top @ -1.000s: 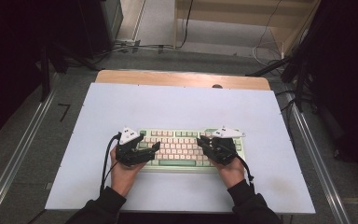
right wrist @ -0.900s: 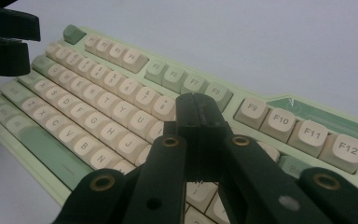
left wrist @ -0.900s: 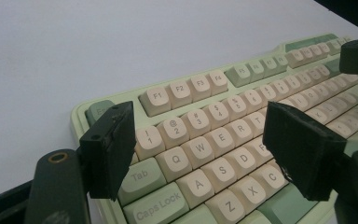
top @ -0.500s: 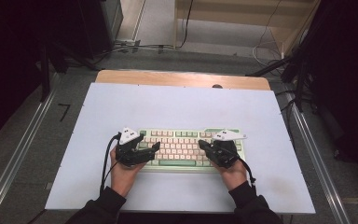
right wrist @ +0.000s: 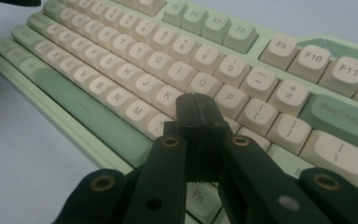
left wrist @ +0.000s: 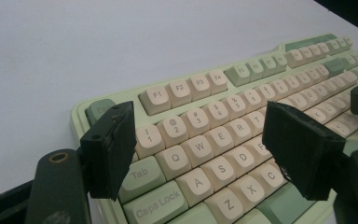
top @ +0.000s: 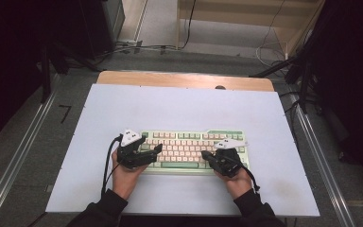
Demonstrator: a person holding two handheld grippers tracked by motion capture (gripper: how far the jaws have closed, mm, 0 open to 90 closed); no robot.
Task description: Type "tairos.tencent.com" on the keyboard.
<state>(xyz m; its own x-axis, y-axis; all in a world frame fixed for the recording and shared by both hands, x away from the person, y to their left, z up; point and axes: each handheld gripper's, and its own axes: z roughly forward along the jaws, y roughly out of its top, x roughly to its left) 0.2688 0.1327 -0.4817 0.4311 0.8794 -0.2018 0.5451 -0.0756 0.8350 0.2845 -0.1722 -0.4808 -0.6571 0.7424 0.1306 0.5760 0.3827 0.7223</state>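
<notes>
— Closing jaws are the only real change: the right gripper [right wrist: 196,108] has just pinched its pads together on nothing, tip poised over the keyboard [top: 194,147] near the K and L keys.

— And the left gripper [left wrist: 205,140]?

— Spread wide above the Tab–A corner, gripping nothing. I'd guess a key press comes next.

The right claw [right wrist: 196,105] has just been closing and its jaws now meet with nothing between them, tips poised over the keyboard [right wrist: 121,79] near the K and L keys. It has edged slightly leftward along the keyboard.
</notes>
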